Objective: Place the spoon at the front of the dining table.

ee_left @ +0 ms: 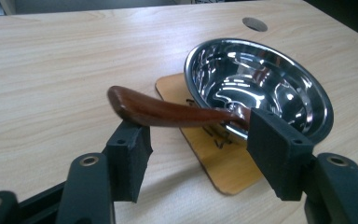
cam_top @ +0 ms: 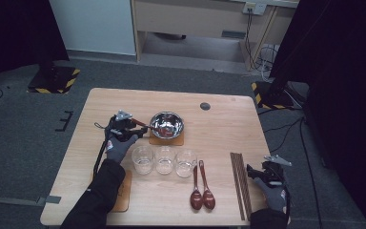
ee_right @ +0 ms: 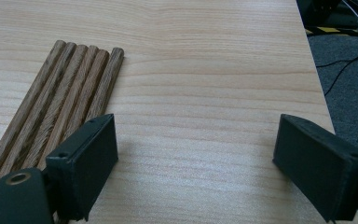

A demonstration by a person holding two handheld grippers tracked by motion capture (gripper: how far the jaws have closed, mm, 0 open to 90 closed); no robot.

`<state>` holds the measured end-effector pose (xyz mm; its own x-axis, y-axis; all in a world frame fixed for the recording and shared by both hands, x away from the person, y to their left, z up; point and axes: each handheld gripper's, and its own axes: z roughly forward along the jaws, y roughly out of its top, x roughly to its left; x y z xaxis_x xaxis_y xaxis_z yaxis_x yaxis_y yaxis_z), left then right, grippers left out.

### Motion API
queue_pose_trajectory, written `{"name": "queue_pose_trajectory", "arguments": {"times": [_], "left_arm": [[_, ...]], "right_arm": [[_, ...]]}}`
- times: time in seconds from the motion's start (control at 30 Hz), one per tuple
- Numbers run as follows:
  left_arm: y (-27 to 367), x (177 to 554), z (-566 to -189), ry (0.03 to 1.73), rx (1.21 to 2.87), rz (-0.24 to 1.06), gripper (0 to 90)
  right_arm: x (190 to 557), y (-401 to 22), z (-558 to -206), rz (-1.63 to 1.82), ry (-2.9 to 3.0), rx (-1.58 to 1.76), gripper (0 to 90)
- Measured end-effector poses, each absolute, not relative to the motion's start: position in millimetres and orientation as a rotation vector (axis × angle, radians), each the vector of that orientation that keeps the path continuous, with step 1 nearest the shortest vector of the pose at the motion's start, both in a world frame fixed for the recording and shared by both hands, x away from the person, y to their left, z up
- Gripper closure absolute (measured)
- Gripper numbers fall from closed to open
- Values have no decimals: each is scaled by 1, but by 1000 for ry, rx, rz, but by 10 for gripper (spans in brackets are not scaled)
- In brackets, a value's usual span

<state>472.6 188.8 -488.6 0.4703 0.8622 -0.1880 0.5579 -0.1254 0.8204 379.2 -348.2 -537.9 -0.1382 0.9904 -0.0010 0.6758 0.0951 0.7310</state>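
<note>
Nearest, left claw [ee_left: 198, 133], jaws parted, pads either side of a dark red spoon [ee_left: 168, 112]. Not clamped: a clear gap beside the right pad. Handle end just above the left pad, perhaps resting on it; hard to tell from this angle. Spoon lying tilted, handle out over the rim, head down inside the steel bowl [ee_left: 192, 60]. Bowl upright on a thin wooden mat [ee_left: 223, 163], mat flat on the table [ee_left: 51, 70], toward the far middle.

From the high view, left claw reaching in from the bowl's left side, gloved hand behind it and dark sleeve running back to the near edge. Second mat [cam_top: 124, 195] partly under that sleeve.

Right claw [ee_right: 198, 140] open wide, holding nothing, bare table between the pads. Low over the near right corner, close to the table's right edge. Bundle of wooden sticks [ee_right: 65, 88] just beside its left pad, laid side by side and touching one another.

Between the two hands, three empty glasses [cam_top: 165, 160] in a row, upright, near the bowl. Closer in, two spoons [cam_top: 201, 191] side by side, heads toward the near edge.
</note>
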Motion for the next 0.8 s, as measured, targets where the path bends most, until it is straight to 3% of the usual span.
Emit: {"name": "queue_pose_trajectory", "arguments": {"times": [0.8], "left_arm": [[231, 420, -480, 1168, 1732, 523, 342]], "right_arm": [[379, -348, -538, 813, 1870, 1631, 134]]}}
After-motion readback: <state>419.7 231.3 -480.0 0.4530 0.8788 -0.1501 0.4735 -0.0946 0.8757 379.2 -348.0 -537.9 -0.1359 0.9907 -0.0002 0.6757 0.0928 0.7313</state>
